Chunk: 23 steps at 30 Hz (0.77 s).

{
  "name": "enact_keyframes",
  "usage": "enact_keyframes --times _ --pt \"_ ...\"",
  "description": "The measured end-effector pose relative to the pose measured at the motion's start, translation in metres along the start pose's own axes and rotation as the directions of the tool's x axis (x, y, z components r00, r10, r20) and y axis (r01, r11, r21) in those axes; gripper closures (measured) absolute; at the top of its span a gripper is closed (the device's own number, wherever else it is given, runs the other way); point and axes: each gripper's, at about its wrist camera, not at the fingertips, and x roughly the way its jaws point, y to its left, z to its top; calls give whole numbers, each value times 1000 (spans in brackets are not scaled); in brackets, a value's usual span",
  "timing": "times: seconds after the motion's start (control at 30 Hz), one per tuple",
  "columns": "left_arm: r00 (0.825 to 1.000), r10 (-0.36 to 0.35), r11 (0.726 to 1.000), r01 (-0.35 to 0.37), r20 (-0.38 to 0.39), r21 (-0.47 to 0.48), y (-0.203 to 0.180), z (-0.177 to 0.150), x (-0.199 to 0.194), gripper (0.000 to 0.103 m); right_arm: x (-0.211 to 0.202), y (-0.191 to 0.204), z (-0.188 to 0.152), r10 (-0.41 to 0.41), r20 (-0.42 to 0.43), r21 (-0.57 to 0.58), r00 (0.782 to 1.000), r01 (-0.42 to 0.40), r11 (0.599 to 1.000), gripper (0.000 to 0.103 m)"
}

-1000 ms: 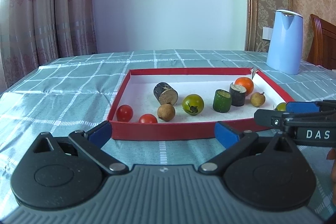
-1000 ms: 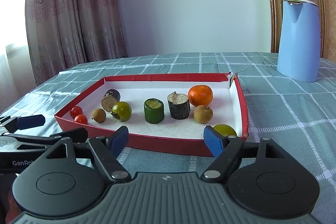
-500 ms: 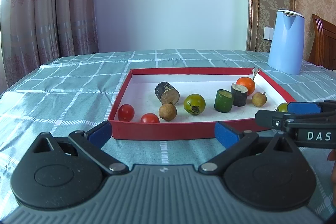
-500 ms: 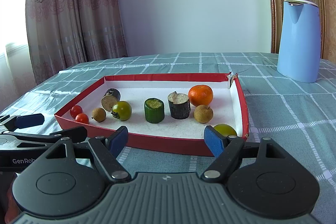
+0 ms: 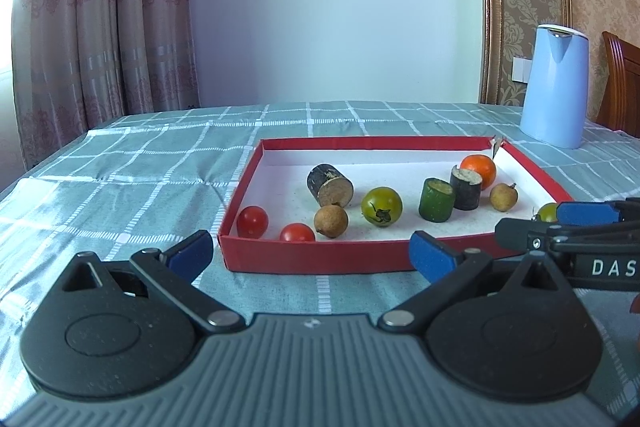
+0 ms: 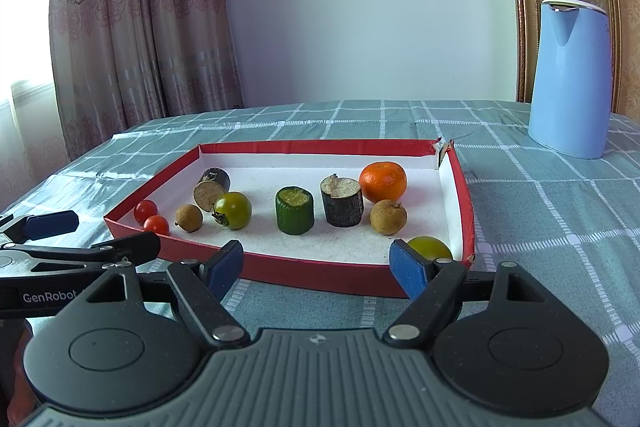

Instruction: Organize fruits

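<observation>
Left tongs [image 5: 304, 251] spread wide, empty, short of red tray [image 6: 320, 273] on bench. Fruits all inside tray, left to right: red tomatoes [image 6: 151, 217], green tomato [image 6: 234, 210], orange [image 6: 383, 181] (loosely mixed). Right tongs [image 6: 316, 267] likewise agape, empty. Stage unclear: sorting pending or finished.

Inside tray [image 6: 460, 187] on table [image 6: 560, 211]: cherry tomatoes [image 6: 151, 217] at left, mandarin [image 6: 383, 181] at right rear; kettle [image 6: 570, 79] behind tray, right.

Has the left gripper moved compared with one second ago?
Yes. In its own view the red tray now sits higher and looks smaller, so the left gripper has drawn slightly back from it. Its jaws are open.
</observation>
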Motion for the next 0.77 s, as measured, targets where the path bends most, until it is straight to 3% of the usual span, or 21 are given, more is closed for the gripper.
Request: enact_keyframes --times 0.5,0.77 --pt "1000 -12 1000 12 4 5 0 0 -1 0 0 1 0 -1 -1 -11 1000 1 1000 22" --pt "999 29 1000 -29 24 9 1 0 -2 0 0 1 0 0 -2 -10 1000 0 1000 22"
